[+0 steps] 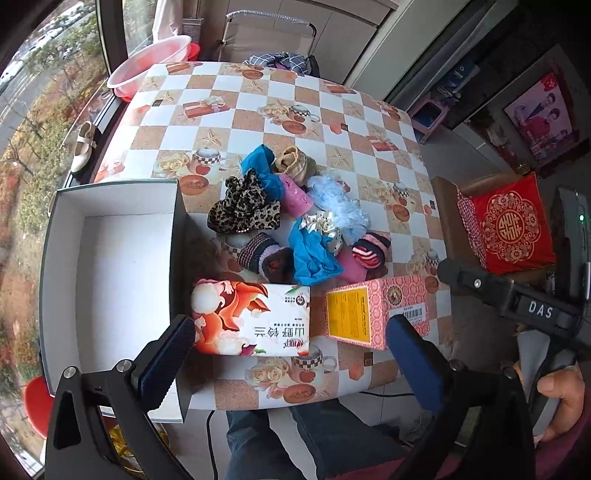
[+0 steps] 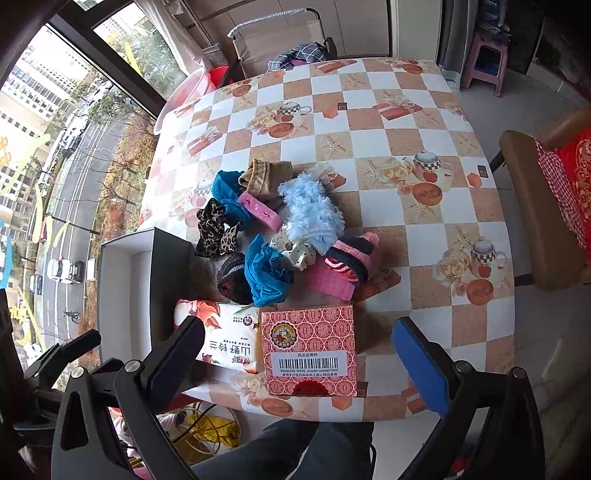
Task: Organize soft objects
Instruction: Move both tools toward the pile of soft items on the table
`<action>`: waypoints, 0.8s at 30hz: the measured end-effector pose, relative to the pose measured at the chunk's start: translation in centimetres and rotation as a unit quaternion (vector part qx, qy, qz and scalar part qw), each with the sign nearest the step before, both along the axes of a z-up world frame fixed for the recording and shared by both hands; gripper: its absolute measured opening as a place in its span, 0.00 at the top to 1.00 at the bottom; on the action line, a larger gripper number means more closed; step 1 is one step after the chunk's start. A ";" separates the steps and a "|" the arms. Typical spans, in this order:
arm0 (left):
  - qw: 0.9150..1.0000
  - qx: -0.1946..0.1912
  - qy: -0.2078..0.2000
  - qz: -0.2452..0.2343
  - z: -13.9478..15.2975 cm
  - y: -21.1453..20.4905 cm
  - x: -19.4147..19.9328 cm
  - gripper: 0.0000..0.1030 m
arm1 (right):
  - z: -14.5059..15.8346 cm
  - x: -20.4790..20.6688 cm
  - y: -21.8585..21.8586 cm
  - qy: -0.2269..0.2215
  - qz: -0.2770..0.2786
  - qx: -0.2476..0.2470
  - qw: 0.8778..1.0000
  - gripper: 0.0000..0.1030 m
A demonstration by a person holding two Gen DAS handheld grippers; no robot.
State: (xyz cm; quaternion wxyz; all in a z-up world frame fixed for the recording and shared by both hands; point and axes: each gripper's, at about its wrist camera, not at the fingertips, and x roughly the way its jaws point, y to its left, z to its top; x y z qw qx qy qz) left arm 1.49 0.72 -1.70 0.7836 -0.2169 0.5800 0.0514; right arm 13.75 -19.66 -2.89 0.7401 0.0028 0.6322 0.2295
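A heap of soft items lies mid-table: a leopard scrunchie point(image 1: 242, 206) point(image 2: 216, 232), blue cloth point(image 1: 314, 254) point(image 2: 267, 271), a pale blue fluffy piece point(image 1: 338, 203) point(image 2: 314, 210), pink sponges point(image 1: 295, 195) point(image 2: 258, 210) and striped socks point(image 1: 371, 247) point(image 2: 351, 258). An empty white box point(image 1: 110, 280) point(image 2: 122, 273) stands at the left. A tissue pack point(image 1: 251, 319) point(image 2: 229, 339) and a pink carton point(image 1: 376, 310) point(image 2: 310, 350) lie at the near edge. My left gripper point(image 1: 291, 354) is open above the near edge, holding nothing. My right gripper point(image 2: 299, 365) is open around the carton's level, apart from it.
The checkered tablecloth point(image 1: 280, 96) point(image 2: 406, 155) covers the table. A chair with a red cushion point(image 1: 513, 225) stands right, a folding chair point(image 1: 269, 33) at the far side, a pink basin point(image 1: 151, 62) by the window. A person's legs point(image 1: 295, 443) are below the near edge.
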 end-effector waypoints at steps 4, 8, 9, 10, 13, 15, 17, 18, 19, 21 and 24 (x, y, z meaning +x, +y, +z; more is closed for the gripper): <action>0.999 -0.039 0.009 0.021 -0.5 0.6 2.3 0.00 | -1.0 1.7 -0.4 0.015 0.022 0.002 1.000 0.01; 0.999 -0.022 0.024 0.031 -1.0 0.4 4.2 0.00 | -2.3 3.2 -1.5 0.035 0.033 0.006 0.999 0.01; 0.999 -0.019 0.026 0.033 -1.0 0.3 4.6 0.00 | -2.5 3.6 -1.7 0.039 0.035 0.005 0.999 0.01; 0.999 -0.018 0.029 0.035 -1.1 0.2 5.0 0.00 | -2.8 3.9 -1.9 0.042 0.036 0.005 0.998 0.01; 0.998 -0.025 0.034 0.041 -1.3 -0.1 6.2 0.00 | -3.5 5.0 -2.5 0.053 0.043 0.006 0.998 0.01; 0.998 -0.021 0.038 0.050 -1.3 -0.3 6.8 0.00 | -3.8 5.5 -2.7 0.058 0.050 0.007 0.997 0.01; 0.998 -0.010 0.038 0.058 -1.2 -0.4 7.4 0.00 | -4.0 5.9 -2.7 0.061 0.060 0.010 0.996 0.01; 0.997 0.000 0.040 0.061 -1.1 -0.6 7.6 0.00 | -4.0 6.2 -2.7 0.063 0.066 0.011 0.996 0.01; 0.997 0.009 0.042 0.063 -1.0 -0.7 7.9 0.00 | -4.1 6.4 -2.6 0.064 0.071 0.011 0.995 0.01; 0.996 0.027 0.047 0.068 -0.9 -0.8 8.3 0.00 | -4.0 6.9 -2.5 0.062 0.081 0.012 0.995 0.01; 0.994 0.056 0.057 0.077 -0.9 -0.6 8.9 0.00 | -4.1 7.6 -2.2 0.060 0.096 0.014 0.993 0.01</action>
